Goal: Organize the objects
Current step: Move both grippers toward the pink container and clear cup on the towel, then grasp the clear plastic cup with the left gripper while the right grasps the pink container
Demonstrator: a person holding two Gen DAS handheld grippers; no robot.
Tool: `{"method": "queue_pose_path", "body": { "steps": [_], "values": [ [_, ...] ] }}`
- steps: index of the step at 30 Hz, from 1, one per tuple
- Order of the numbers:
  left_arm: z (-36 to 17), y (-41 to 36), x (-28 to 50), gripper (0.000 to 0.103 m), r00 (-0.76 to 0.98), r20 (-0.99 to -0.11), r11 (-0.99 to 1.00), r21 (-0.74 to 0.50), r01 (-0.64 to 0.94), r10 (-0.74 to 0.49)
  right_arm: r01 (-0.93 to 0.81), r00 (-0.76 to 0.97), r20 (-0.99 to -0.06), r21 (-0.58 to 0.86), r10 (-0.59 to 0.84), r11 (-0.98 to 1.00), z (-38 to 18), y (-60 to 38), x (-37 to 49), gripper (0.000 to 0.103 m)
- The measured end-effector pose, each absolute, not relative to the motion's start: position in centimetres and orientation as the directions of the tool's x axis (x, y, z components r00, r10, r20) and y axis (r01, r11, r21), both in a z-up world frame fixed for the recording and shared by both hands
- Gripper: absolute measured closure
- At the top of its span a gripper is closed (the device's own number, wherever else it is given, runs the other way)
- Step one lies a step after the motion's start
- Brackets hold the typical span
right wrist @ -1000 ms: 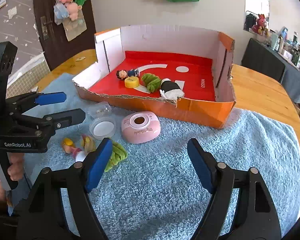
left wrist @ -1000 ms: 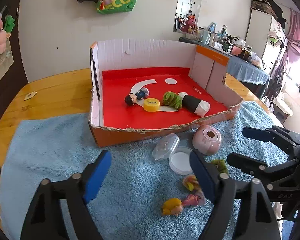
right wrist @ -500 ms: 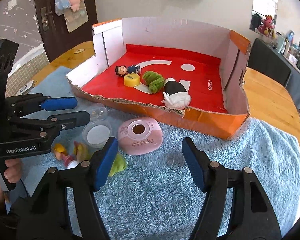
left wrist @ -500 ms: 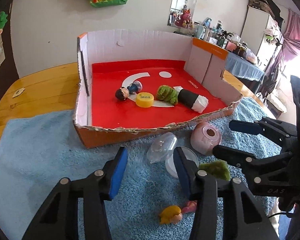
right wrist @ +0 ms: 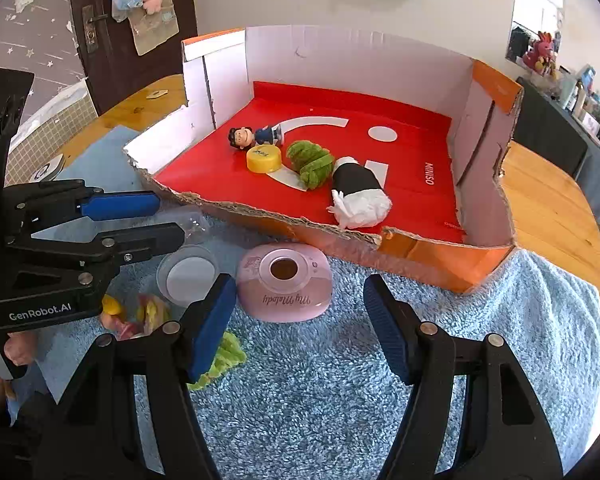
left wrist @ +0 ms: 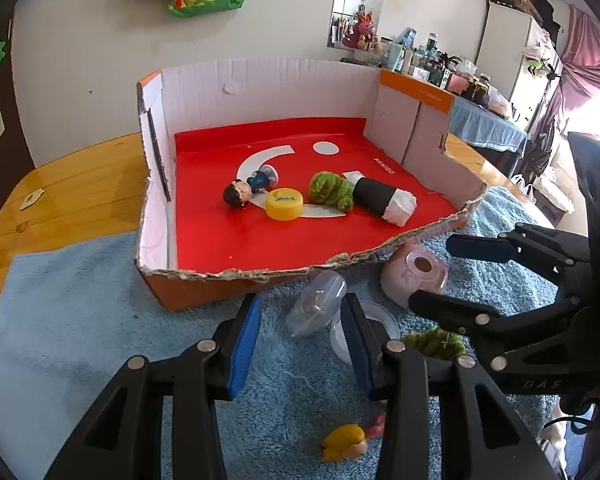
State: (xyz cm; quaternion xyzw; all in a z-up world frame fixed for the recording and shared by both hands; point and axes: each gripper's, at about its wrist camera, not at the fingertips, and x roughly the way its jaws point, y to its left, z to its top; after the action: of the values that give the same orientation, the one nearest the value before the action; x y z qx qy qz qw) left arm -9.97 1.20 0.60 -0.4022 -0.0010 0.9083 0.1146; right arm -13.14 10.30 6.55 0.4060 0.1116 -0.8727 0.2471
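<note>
a shallow cardboard box (left wrist: 156, 184) with a red floor and a torn front edge sits on a blue towel (right wrist: 480, 340) spread over the wooden worktop (right wrist: 552, 208). inside the box, close together near the middle, lie a small dark-haired figurine (left wrist: 249, 189), a yellow cap (left wrist: 284, 203), a fuzzy green toy (left wrist: 330, 190) and a black roll with a white wrapped end (left wrist: 384, 200); the green toy touches the black roll.

on the towel just in front of the box lie a pink round case (right wrist: 284, 285) with a dark hole on top, a clear lidded container (right wrist: 188, 274) and a clear plastic shell (left wrist: 316, 302) tilted beside it. nearer the cameras are a second green fuzzy piece (right wrist: 220, 360) and some small yellow and pink toys (left wrist: 346, 442).

the left gripper (left wrist: 300, 344) has its jaws parted and holding nothing, hovering low over the towel with the clear shell showing between its blue pads (whether a pad touches the shell cannot be told). the right gripper (right wrist: 300, 322) also has its jaws spread wide and empty, pointed at the pink case, which lies just beyond its fingertips. the two grippers are close side by side.
</note>
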Motion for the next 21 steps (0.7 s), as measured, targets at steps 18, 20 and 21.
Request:
{"method": "queue_pose_path", "body": {
  "steps": [18, 20, 21],
  "values": [
    [-0.5, 1.9, -11.0, 0.073, -0.607, -0.762, -0.967, -0.103, -0.234, 0.228, 0.531, -0.506, -0.790, 0.032, -0.347, -0.847, 5.1, 10.0, -13.9, 0.042],
    [-0.5, 1.9, -11.0, 0.074, -0.606, -0.762, -0.966, -0.103, -0.236, 0.229, 0.528, -0.512, -0.782, 0.041, -0.356, -0.848, 5.1, 10.2, -13.8, 0.046],
    [-0.5, 1.9, -11.0, 0.075, -0.605, -0.762, -0.966, -0.104, -0.237, 0.231, 0.525, -0.516, -0.776, 0.050, -0.364, -0.850, 5.2, 10.4, -13.7, 0.051]
  ]
}}
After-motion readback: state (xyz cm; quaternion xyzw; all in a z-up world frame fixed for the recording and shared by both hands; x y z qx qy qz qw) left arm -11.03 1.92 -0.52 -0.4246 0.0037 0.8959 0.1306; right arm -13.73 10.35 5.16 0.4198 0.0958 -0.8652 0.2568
